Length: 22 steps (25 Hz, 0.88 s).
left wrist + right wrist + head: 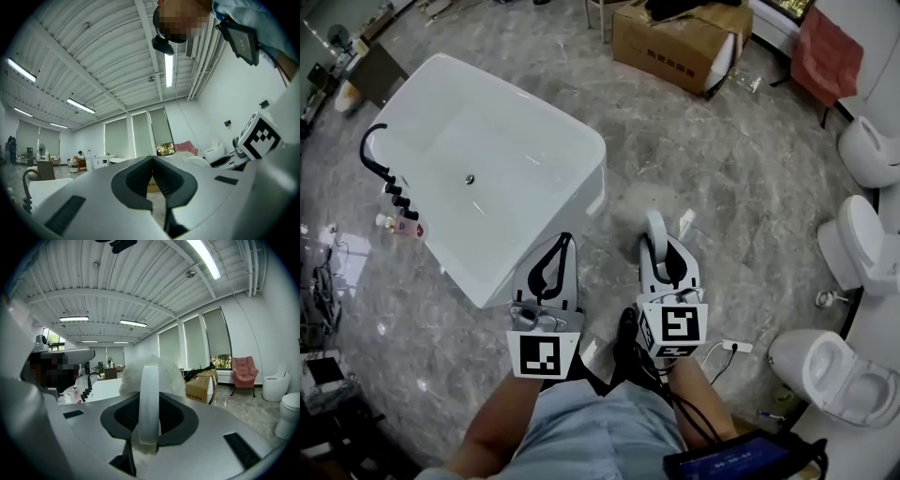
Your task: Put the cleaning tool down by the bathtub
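The cleaning tool [149, 380] is not down yet. Its white handle stands upright between the jaws of the right claw [664, 253], which pinch it from both sides, and its fluffy head sticks out past the jaw tips. In the head view the tool hangs above the floor [741, 159], just off the near corner of the bathtub [596, 178] (close to the tub, though not touching it as far as I can tell). By my reading the carrying is largely done; what is left is to lower the tool to the floor beside the tub and let go.

The right claw is held out in front of the person, tipped a little downward. The left claw [153, 161] is alongside it, roughly level, with its jaw tips together and nothing between them.
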Each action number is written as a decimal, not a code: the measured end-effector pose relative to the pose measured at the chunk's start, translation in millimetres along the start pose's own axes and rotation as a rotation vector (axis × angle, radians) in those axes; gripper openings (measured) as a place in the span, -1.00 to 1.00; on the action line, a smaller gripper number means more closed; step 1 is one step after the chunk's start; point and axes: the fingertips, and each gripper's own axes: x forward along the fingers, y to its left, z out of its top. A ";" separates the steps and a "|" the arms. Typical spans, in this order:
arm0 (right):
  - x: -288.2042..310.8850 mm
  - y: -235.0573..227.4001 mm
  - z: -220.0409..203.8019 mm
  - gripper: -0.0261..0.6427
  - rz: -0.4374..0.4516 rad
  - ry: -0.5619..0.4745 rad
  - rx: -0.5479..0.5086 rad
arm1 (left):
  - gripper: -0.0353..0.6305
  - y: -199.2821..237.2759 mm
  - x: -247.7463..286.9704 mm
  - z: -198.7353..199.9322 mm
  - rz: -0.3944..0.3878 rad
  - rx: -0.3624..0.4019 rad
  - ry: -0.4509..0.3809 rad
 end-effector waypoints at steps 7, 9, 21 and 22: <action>52.9 16.0 -50.7 -0.64 -0.028 0.085 0.034 | -0.85 26.7 23.7 -62.6 -0.071 -0.016 0.072; 65.0 20.9 -70.1 -0.64 -0.034 0.111 0.048 | -0.84 31.2 27.8 -84.1 -0.086 -0.022 0.092; 116.4 33.3 -227.8 -0.64 -0.076 0.258 0.138 | -0.84 31.9 39.5 -239.8 -0.149 -0.058 0.201; 120.8 31.8 -240.7 -0.64 -0.084 0.266 0.146 | -0.84 31.0 40.2 -252.2 -0.151 -0.064 0.206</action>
